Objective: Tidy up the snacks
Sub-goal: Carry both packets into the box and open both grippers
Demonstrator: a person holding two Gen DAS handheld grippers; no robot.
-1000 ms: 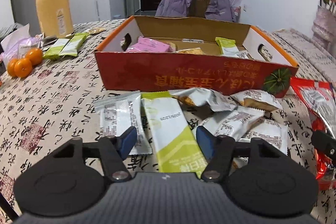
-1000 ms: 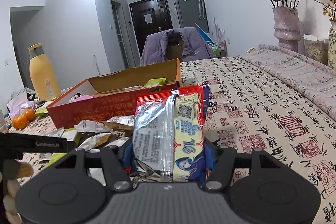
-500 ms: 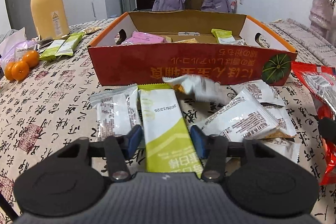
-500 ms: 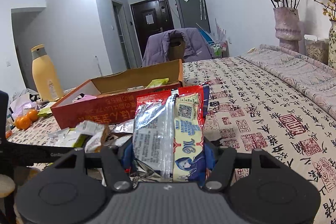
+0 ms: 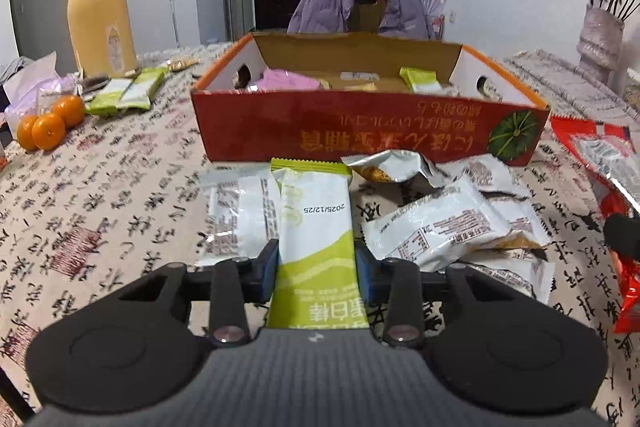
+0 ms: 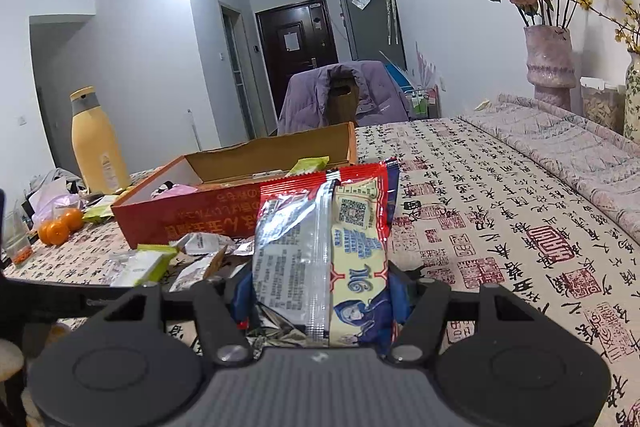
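My left gripper (image 5: pixel 316 269) is shut on a long green-and-white snack bar (image 5: pixel 316 223), its blue pads pressing both long edges. The bar points toward the red cardboard box (image 5: pixel 360 131), which holds a pink packet (image 5: pixel 288 81) and a green packet (image 5: pixel 420 79). Several white and silver packets (image 5: pixel 436 223) lie on the cloth in front of the box. My right gripper (image 6: pixel 320 293) is shut on a red, silver and cream snack bag (image 6: pixel 324 247), held upright above the table. The same box (image 6: pixel 224 203) stands behind and to the left of that bag.
A tall yellow bottle (image 5: pixel 102 11) stands at the back left, with oranges (image 5: pixel 48 123) and two green packets (image 5: pixel 124 93) near it. A chair with a purple jacket (image 5: pixel 360 7) sits behind the box. Flower vases (image 6: pixel 550 67) stand at the right. A patterned cloth (image 6: pixel 500 207) covers the table.
My left jaws have closed from wide apart onto the green-and-white bar. The left view has drawn back and up slightly, and a silver packet in front of the box shifted. The right gripper kept still.
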